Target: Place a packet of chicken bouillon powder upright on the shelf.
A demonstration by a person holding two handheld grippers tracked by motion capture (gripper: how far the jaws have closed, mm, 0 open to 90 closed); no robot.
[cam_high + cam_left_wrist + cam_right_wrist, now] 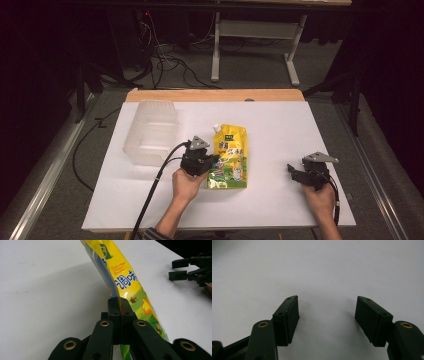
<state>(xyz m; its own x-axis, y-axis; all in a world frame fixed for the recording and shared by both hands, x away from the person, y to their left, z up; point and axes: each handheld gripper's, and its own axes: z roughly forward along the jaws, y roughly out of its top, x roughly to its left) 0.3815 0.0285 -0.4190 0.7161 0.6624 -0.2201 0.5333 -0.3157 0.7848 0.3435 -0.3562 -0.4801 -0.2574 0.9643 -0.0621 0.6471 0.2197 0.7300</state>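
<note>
My left gripper (117, 305) pinches the yellow chicken bouillon pouch (130, 285), its lower edge hidden; my right gripper (327, 315), at three o'clock, gapes empty.

1. The left tool (117, 305) had its two black jaws pressed together on the edge of a yellow pouch (125, 281).
2. The pouch stood tilted above the white bench (45, 290).
3. The right tool (178, 270) lay farther off, jaws parted.
</note>
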